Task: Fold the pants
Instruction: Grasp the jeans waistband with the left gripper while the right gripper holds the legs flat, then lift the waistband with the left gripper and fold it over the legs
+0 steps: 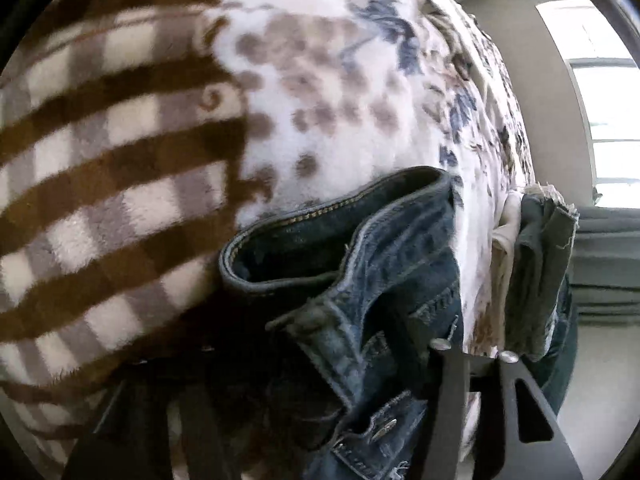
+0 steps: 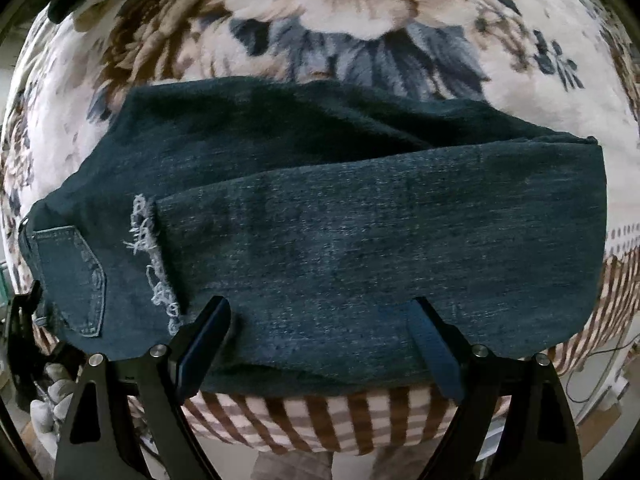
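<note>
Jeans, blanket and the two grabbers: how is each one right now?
jeans: folded over, lying flat on the blanket.
waistband: gaping open and bunched up.
blanket: spread out under the jeans.
right gripper: jaws wide open at the jeans' near edge.
left gripper: at the waistband, jaws half hidden in denim; open or shut unclear.

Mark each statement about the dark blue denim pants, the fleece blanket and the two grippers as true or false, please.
1. The dark blue denim pants lie on a flower-printed fleece blanket. True.
2. The right gripper is clamped shut on the pants. False: its fingers stand wide apart, with denim between them.
3. The pants have a frayed rip beside a back pocket. True.
4. The blanket border is plain green. False: it is checked brown and cream.
5. The left gripper has denim at its fingers. True.
</note>
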Motion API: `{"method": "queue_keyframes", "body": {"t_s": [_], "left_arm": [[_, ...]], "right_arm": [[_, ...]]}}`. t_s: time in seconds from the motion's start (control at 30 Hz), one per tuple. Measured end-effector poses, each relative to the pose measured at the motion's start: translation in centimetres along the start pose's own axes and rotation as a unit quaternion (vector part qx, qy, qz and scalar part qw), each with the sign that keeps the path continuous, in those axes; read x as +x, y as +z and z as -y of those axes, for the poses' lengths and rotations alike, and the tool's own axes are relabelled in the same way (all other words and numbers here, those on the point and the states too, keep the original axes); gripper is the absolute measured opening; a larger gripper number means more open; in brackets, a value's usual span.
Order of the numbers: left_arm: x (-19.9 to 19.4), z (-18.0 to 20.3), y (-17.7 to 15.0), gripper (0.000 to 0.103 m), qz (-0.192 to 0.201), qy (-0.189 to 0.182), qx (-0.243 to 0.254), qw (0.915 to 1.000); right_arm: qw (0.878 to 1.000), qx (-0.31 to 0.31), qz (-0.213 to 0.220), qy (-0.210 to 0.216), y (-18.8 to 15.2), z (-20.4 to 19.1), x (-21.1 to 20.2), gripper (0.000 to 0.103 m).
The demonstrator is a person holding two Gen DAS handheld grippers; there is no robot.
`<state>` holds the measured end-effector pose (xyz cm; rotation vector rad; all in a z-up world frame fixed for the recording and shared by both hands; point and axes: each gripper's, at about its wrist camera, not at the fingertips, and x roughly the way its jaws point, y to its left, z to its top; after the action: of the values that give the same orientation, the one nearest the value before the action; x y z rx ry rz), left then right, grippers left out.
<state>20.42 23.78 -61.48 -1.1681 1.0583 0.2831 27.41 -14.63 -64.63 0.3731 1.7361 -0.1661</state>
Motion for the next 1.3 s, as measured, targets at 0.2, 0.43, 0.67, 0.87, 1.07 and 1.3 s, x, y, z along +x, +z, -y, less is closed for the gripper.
{"method": "queue_keyframes", "body": {"t_s": [0.2,0.43,0.67,0.87,1.07,1.3], "left_arm": [[-2.6,5.2,-0.9,0.024,0.03,0.012,0.083,0.996],[-6.3,11.2,-3.8,0.023,0.058,0.009,0.182,0.9815],[-9.2,18.3,-10.6,0.022,0.073,0.016,0.318,0.9451],[-8.9,22.7,-18.3,0.021,0.053,0.022,0.402,0.9137],[-6.3,26.0,-26.5,0.021,0.017,0.025,0.461,0.8868],[-0.1,27.2,-35.9,0.021,-0.042,0.058,0.54,0.8384]], "right_arm": [[1.0,0.005,0.009,-0.004,0.7,2.5,-0.7,0.092],[0.998,0.007,0.04,-0.053,-1.3,5.2,-1.4,0.092],[0.988,-0.018,0.1,-0.113,-1.5,9.8,-4.4,0.094],[0.993,-0.01,0.106,-0.054,-1.8,14.3,-4.2,0.094],[0.99,0.021,0.128,-0.06,-2.3,21.5,-5.9,0.094],[0.985,0.094,0.134,-0.06,-3.1,33.4,-5.8,0.094]]}}
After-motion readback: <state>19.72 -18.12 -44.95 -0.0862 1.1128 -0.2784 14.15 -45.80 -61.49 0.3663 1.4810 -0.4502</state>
